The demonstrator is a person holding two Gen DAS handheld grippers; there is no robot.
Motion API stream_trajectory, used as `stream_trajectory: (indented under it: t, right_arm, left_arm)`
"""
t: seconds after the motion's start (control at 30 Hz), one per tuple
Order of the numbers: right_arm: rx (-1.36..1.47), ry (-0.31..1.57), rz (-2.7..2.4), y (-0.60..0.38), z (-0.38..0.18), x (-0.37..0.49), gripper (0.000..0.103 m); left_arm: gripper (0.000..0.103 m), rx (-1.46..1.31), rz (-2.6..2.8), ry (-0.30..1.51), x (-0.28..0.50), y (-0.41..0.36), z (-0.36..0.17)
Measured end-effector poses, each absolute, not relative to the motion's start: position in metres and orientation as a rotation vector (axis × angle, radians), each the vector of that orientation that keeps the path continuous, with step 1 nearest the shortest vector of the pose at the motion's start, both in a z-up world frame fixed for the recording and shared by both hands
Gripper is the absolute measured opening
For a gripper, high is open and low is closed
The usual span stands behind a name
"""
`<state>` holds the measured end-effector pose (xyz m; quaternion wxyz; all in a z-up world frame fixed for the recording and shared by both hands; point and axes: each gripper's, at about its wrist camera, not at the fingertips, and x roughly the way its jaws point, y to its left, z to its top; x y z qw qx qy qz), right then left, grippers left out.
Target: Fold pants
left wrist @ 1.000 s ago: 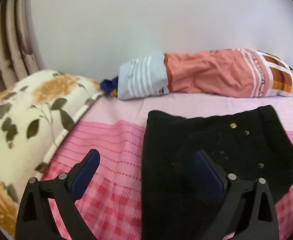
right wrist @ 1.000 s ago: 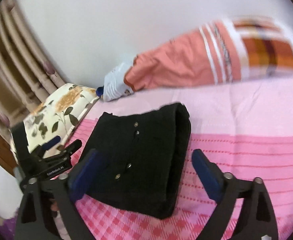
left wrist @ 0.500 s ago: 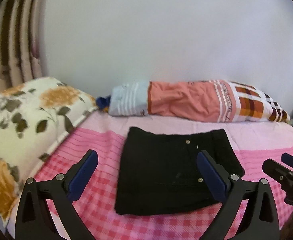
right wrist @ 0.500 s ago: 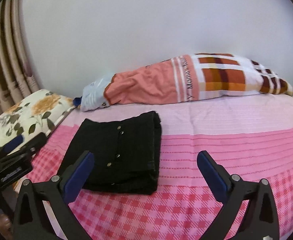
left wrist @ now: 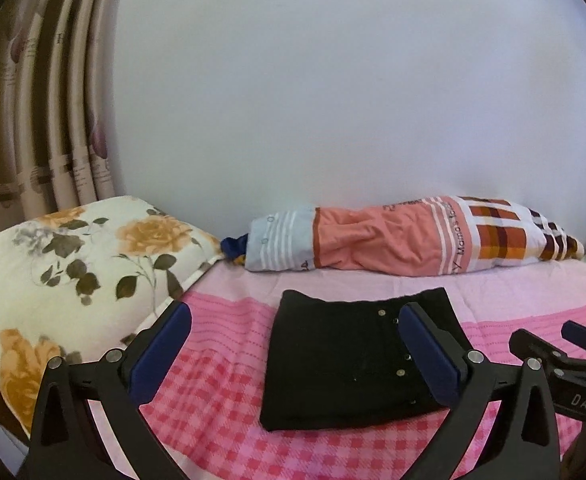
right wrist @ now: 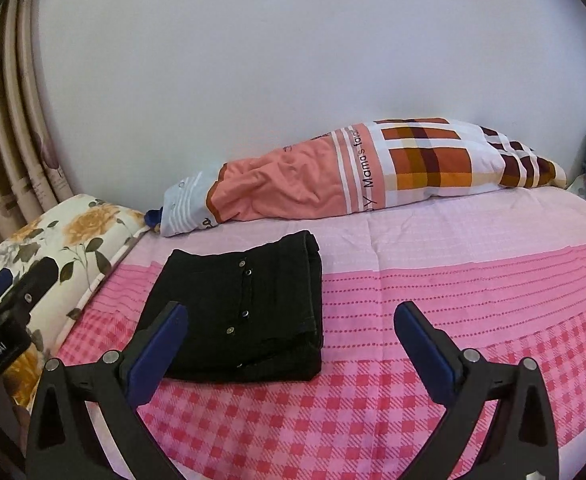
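Note:
The black pants [left wrist: 345,364] lie folded into a compact rectangle on the pink checked bed sheet [left wrist: 221,400], with metal snaps showing on top. They also show in the right wrist view [right wrist: 241,312]. My left gripper [left wrist: 295,344] is open and empty, held back from the near edge of the pants. My right gripper [right wrist: 291,344] is open and empty, held back to the right of the pants. The right gripper also shows at the right edge of the left wrist view [left wrist: 561,356]. The left gripper also shows at the left edge of the right wrist view [right wrist: 9,296].
A floral pillow [left wrist: 65,280] lies at the left. A long orange and plaid bolster [left wrist: 405,240] lies along the white wall [left wrist: 333,100] behind the pants. Curtains [left wrist: 45,120] hang at the far left. The pink sheet [right wrist: 473,280] stretches right of the pants.
Both grippers have pulled back and up from the pants, which now look smaller and lie flat and folded. Both stay open.

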<state>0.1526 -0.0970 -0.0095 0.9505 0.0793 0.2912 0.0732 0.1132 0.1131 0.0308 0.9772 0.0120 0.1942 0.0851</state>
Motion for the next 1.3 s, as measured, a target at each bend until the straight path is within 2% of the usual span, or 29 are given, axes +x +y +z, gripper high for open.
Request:
stream_trajectory:
  t: [0.33, 0.73, 1.3]
  right_arm:
    - [0.163, 0.577, 0.172, -0.096, -0.002, 0.148, 0.102]
    - [0.157, 0.573, 0.164, -0.098, -0.001, 0.147, 0.102]
    - [0.138, 0.598, 0.176, -0.095, -0.008, 0.149, 0.102]
  left_arm:
    - [0.103, 0.045, 0.206, 0.347, 0.108, 0.109, 0.045]
    - [0.103, -0.021, 0.313, 0.325, 0.108, 0.118, 0.037]
    - [0.103, -0.001, 0.199, 0.400, 0.117, 0.108, 0.026]
